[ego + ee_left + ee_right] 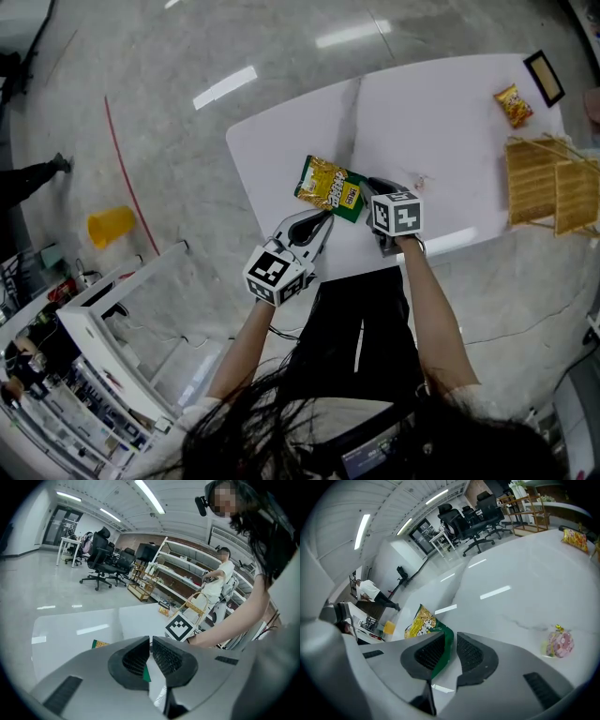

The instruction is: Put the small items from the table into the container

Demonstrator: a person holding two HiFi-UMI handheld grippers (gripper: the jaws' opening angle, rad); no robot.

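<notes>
The bag [330, 187] lies flat near the front edge of the table [450, 103], well apart from the basket [536, 183] at the far right end. My left gripper [151, 640] is clamped on the bag's near green edge. My right gripper [451, 638] has its jaws apart around the other green edge, which lies against one pad and clear of the other. I judge the lift comes next: I should close the right squarely on the film, then raise both grippers together so the bag hangs level.
</notes>
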